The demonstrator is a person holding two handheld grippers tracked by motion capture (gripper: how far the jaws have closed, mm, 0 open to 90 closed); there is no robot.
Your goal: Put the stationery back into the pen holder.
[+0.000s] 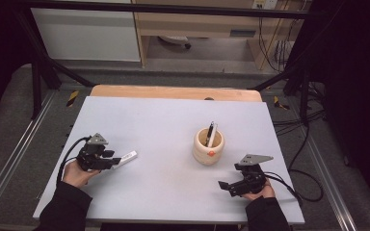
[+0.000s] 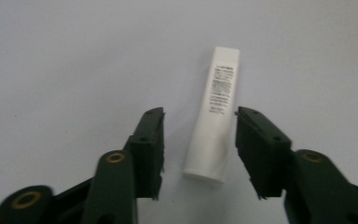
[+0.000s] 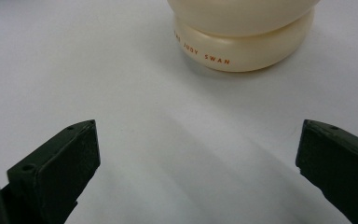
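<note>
One white tube (image 2: 213, 116) between parted left tongs (image 2: 199, 140), untouched | right tongs (image 3: 198, 154) wide, empty

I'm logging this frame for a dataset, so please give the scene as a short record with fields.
surface: pale grey table top
left gripper: open, jaws either side of the white tube, not pressing it
white tube: lying flat on the table
right gripper: open, nothing between the jaws
cream holder: upright, two pens inside
</note>
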